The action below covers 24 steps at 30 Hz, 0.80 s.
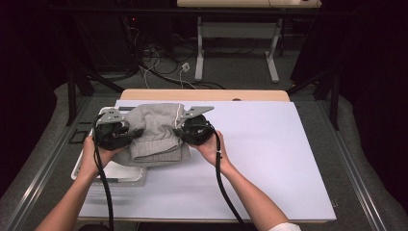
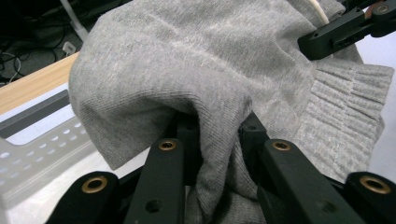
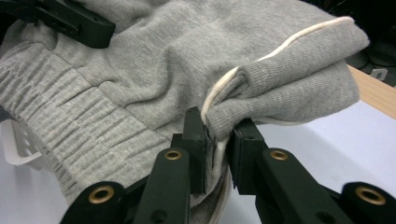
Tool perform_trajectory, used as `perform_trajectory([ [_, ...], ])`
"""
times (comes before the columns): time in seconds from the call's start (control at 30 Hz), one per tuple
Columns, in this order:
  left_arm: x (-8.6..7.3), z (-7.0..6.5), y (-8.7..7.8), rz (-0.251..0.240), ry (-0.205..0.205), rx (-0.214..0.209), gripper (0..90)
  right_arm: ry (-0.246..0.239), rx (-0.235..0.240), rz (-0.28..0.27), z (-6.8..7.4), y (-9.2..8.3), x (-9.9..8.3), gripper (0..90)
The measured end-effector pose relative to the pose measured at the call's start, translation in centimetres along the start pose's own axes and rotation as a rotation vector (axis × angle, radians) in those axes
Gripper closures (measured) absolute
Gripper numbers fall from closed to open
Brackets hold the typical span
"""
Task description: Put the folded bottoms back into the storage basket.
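A grey knitted garment point(image 1: 156, 132) with a ribbed hem and a cream-edged collar hangs bunched between my two grippers, over the left part of the table. My left gripper point(image 1: 126, 132) is shut on a fold of its plain grey fabric point(image 2: 219, 140). My right gripper point(image 1: 185, 129) is shut on the cream-trimmed edge point(image 3: 219, 126) of the garment. The two grippers face each other across the cloth. In the left gripper view the right gripper's jaw tip point(image 2: 341, 32) shows at the upper right; the left gripper's jaw tip point(image 3: 70, 21) shows at the upper left of the right gripper view.
A white perforated basket point(image 1: 115, 171) stands under the garment at the table's left edge. A white sheet point(image 1: 269, 154) covers the tabletop, with its wooden far edge point(image 1: 207, 95) showing. Cables and a desk frame lie on the floor beyond.
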<state>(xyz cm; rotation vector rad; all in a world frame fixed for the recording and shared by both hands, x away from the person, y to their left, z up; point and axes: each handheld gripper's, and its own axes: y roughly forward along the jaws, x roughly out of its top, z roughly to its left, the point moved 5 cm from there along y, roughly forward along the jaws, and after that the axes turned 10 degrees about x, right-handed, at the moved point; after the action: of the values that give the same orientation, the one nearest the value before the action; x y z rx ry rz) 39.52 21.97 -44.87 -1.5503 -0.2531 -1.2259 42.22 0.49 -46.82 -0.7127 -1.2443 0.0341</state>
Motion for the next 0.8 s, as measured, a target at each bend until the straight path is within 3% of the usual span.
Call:
perform_trajectory([
  [0.8,-1.1,2.3,-1.4,0.01,-0.011,0.031,76.9,-0.019,0.018,-0.005,1.4,2.3,1.4,78.5],
])
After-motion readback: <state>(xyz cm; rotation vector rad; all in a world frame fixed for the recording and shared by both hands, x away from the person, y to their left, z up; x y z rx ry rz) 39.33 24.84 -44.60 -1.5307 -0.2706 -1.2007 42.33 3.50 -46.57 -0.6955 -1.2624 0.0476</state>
